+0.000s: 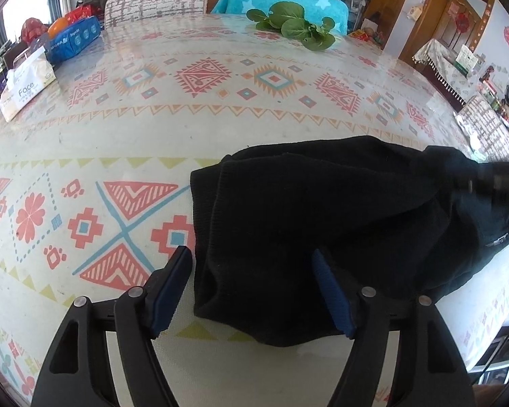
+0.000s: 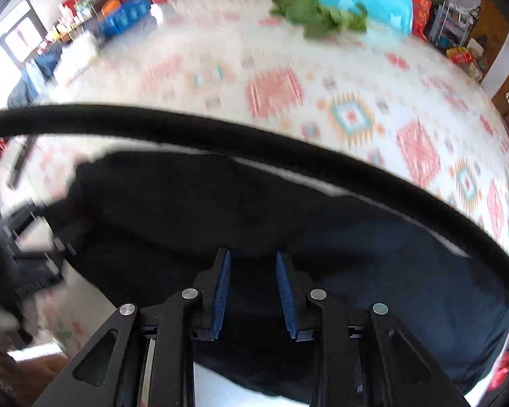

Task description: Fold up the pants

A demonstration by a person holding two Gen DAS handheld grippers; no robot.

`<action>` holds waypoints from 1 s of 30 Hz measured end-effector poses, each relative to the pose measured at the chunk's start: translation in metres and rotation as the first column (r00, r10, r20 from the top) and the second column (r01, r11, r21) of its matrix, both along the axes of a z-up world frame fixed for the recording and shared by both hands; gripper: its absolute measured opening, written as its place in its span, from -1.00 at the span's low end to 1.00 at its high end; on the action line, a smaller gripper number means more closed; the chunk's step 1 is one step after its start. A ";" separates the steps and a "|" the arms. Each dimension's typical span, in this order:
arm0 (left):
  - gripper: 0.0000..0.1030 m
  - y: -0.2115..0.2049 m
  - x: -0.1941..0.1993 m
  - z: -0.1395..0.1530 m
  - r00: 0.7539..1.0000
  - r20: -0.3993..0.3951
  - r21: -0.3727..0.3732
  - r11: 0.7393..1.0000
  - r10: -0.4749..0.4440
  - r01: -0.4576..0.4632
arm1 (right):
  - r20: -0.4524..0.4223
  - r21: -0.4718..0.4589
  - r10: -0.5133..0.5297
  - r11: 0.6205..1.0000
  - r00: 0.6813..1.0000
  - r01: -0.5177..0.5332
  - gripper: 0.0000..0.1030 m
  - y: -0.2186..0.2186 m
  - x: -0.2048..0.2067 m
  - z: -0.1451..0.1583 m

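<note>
One tissue pack (image 1: 27,88), upper left, read "Face". Your left hand-held gripper (image 1: 252,291) and right hand-held gripper (image 2: 252,291) gaped apart over the single black pants (image 1: 339,220) on the worktop (image 1: 220,129).

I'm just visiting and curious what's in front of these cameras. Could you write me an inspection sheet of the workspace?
Surface: table under a patterned cloth.
Job's things: black pants lying bunched at the near edge.
Clutter: leafy greens, tissue pack, blue package.
Grippers: left claw open, astride the pants' edge; right claw open over the pants.
Cables: black cable arcing across the right view.
Surroundings: two covered chairs, wooden door, cluttered shelves.
</note>
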State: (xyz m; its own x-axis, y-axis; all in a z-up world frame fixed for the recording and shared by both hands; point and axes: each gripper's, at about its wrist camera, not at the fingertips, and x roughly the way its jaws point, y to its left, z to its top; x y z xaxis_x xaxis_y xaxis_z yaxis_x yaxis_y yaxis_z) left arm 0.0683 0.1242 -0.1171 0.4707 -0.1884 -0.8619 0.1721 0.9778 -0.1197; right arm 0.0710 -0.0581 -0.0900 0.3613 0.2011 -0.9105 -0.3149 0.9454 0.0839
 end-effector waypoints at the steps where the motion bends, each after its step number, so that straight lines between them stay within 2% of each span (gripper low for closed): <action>1: 0.41 0.000 0.000 0.000 1.000 -0.001 0.000 1.000 -0.001 0.001 | 0.006 0.000 0.012 1.000 1.000 -0.012 -0.40 0.004 0.005 0.002; 3: 0.41 0.001 0.000 0.000 1.000 -0.003 -0.002 1.000 0.000 0.000 | -0.018 -0.010 0.065 0.998 0.998 -0.065 -0.28 0.018 0.015 -0.004; 4: 0.42 0.001 0.001 0.000 1.000 -0.004 -0.003 1.000 0.000 0.000 | -0.021 -0.037 0.084 0.996 0.996 -0.084 -0.14 0.026 0.012 -0.007; 5: 0.42 0.001 0.001 0.000 1.000 -0.004 -0.003 1.000 0.000 0.000 | -0.020 -0.086 0.108 0.990 0.994 -0.110 -0.08 0.027 0.021 -0.019; 8: 0.42 0.001 0.000 0.000 1.000 -0.002 -0.007 1.000 0.003 -0.003 | -0.057 -0.136 0.158 0.977 0.986 -0.165 -0.09 0.034 0.024 -0.040; 9: 0.42 0.002 0.001 0.000 1.000 -0.003 -0.013 1.000 0.004 -0.004 | -0.045 -0.124 0.171 0.977 0.984 -0.175 -0.24 0.036 0.021 -0.038; 10: 0.42 0.003 0.001 0.000 1.000 -0.006 -0.020 1.000 0.007 -0.008 | -0.056 -0.108 0.175 0.978 0.983 -0.181 -0.69 0.038 0.018 -0.036; 11: 0.42 0.005 0.002 0.001 1.000 -0.011 -0.034 0.999 0.016 -0.016 | -0.049 -0.121 0.180 0.975 0.983 -0.184 -0.91 0.040 0.017 -0.034; 13: 0.42 0.015 0.005 0.002 0.998 -0.037 -0.091 0.995 0.048 -0.051 | -0.019 -0.140 0.193 0.971 0.981 -0.194 -0.94 0.046 0.014 -0.029; 16: 0.42 0.036 0.005 0.007 0.991 -0.067 -0.167 0.978 0.118 -0.128 | 0.011 -0.079 0.150 0.986 0.989 -0.149 -0.96 0.051 0.028 -0.021; 20: 0.42 0.058 0.002 0.016 0.978 -0.054 -0.168 0.964 0.200 -0.207 | 0.064 -0.072 0.090 0.994 0.994 -0.086 -0.96 0.062 0.065 -0.017; 22: 0.42 0.071 0.000 0.019 0.971 -0.054 -0.167 0.957 0.232 -0.238 | 0.042 -0.034 0.095 0.995 0.995 -0.093 -0.94 0.068 0.081 -0.015; 24: 0.42 0.080 -0.003 0.021 0.966 -0.053 -0.161 0.953 0.252 -0.257 | -0.002 0.029 0.159 0.987 0.987 -0.159 -0.92 0.065 0.081 -0.006; 27: 0.42 0.093 -0.009 0.022 0.956 -0.054 -0.158 0.943 0.287 -0.292 | -0.027 -0.021 0.259 0.966 0.966 -0.259 -0.91 0.075 0.061 -0.002; 30: 0.42 0.103 -0.012 0.019 0.949 -0.067 -0.173 0.933 0.308 -0.315 | -0.076 -0.080 0.264 0.960 0.962 -0.270 -0.90 0.068 0.046 -0.013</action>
